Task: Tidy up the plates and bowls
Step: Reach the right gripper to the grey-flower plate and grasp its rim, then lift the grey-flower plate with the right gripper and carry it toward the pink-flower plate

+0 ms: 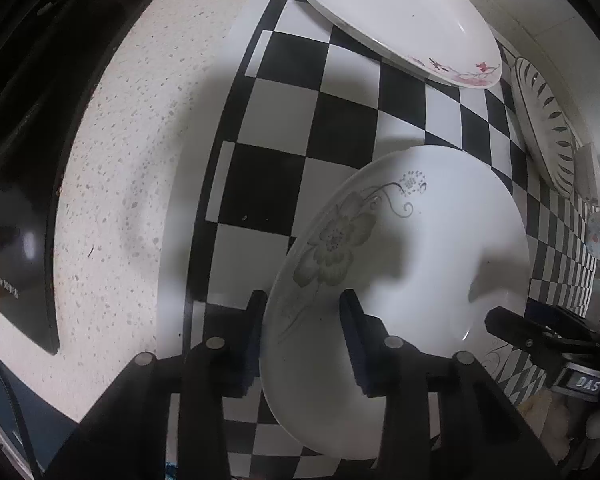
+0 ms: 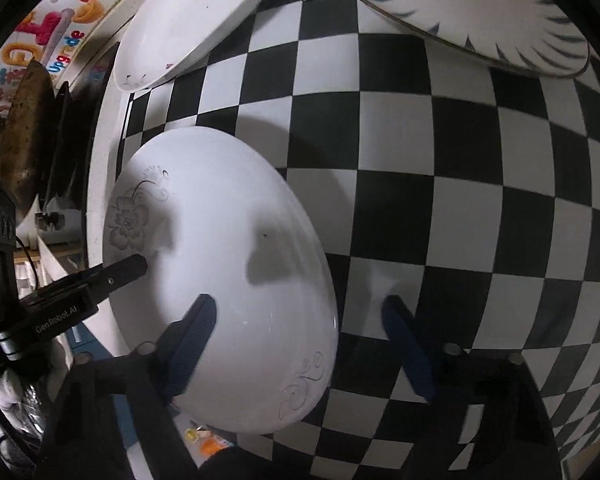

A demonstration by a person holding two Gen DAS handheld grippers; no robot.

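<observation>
Left wrist view looks along the left gripper, whose two dark fingers straddle the near rim of a white plate with a grey flower print: one finger sits outside the rim and the other over the plate's inner face. The gap between them is wider than the rim, and whether the pads actually press on it cannot be told. The plate lies on a black-and-white checkered cloth that covers part of a speckled white table. Farther back on the cloth rests a white plate with pink blossoms, and to its right a plate with dark leaf strokes around the rim. A fingertip of the right gripper pokes in from the right edge, near the grey-flower plate's rim.

Right wrist view shows the right gripper with its fingers spread wide, the left one over the grey-flower plate and the other over bare cloth; it holds nothing. The left gripper reaches in from the left, one finger lying across the plate beside the flower print. The pink-blossom plate and the leaf-stroke plate sit apart at the far side.
</observation>
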